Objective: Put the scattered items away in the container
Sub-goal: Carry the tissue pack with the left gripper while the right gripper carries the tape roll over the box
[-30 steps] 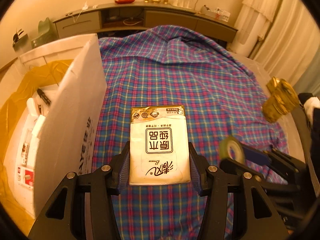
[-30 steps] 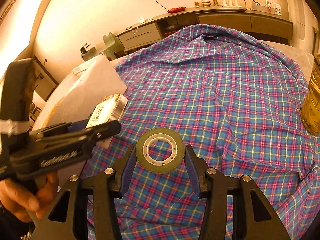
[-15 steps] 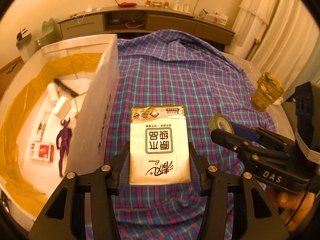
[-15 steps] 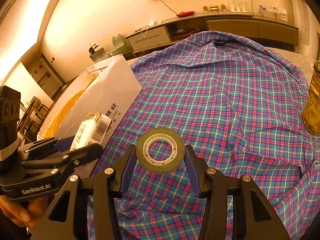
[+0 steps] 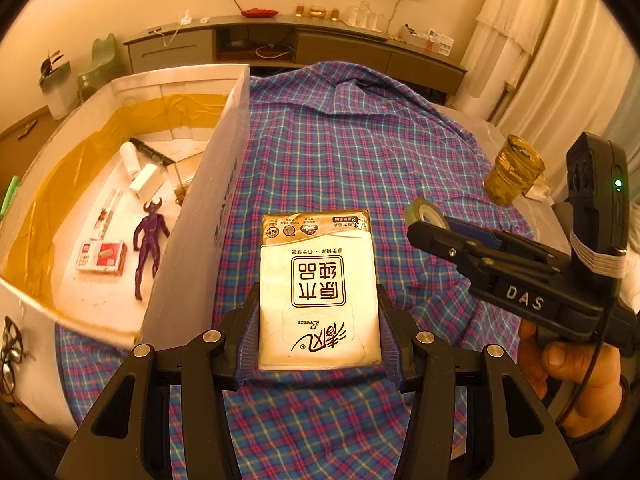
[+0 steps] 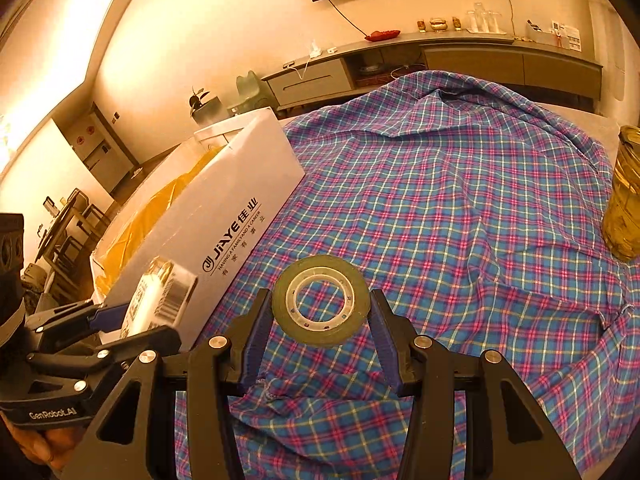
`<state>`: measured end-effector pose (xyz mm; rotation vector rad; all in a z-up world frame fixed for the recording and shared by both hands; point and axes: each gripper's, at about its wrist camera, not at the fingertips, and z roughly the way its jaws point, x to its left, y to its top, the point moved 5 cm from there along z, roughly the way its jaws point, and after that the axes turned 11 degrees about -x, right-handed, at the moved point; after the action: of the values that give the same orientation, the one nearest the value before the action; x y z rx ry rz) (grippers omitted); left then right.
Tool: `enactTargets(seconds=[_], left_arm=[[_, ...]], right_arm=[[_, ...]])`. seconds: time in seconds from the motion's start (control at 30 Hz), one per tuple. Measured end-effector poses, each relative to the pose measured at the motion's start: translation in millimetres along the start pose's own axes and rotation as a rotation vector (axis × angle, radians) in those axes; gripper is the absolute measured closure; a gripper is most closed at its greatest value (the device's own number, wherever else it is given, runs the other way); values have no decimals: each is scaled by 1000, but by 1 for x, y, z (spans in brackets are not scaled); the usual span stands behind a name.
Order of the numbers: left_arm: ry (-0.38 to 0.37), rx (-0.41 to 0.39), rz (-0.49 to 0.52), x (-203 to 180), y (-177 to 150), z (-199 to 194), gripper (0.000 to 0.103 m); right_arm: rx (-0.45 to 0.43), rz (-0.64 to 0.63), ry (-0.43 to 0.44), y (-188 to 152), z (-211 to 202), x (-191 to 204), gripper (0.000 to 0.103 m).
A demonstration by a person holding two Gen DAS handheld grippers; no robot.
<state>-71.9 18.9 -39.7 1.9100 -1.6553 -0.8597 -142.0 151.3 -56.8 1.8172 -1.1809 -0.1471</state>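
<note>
Plaid cloth [image 5: 340,160] carries a white box [image 5: 192,216] at ten o'clock holding a purple figure [image 5: 149,240], red packet [image 5: 102,257] and white tubes [image 5: 138,170]. Left gripper [image 5: 318,324] jaws clamp a tissue pack [image 5: 318,284]; right gripper [image 6: 320,332] jaws clamp a tape roll [image 6: 320,300].

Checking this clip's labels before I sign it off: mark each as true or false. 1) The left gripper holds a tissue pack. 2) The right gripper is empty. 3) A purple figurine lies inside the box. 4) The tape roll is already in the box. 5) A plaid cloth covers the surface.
1) True: the left gripper is shut on the tissue pack.
2) False: the right gripper is shut on the tape roll.
3) True: the purple figurine lies on the floor of the white box.
4) False: the tape roll is held above the plaid cloth, outside the box.
5) True.
</note>
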Motion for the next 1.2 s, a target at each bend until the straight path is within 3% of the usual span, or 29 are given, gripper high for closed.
enactTargets(seconds=[0.53, 0.83, 1.2], left_arm=[[-42, -43, -64, 7, -19, -44, 50], [-56, -85, -108, 27, -19, -69, 50], [-60, -120, -163, 60, -23, -91, 50]], right_arm=[[-15, -24, -3, -31, -28, 22, 54], [-67, -98, 7, -34, -48, 57, 53], [-58, -150, 50, -40, -55, 98, 54]])
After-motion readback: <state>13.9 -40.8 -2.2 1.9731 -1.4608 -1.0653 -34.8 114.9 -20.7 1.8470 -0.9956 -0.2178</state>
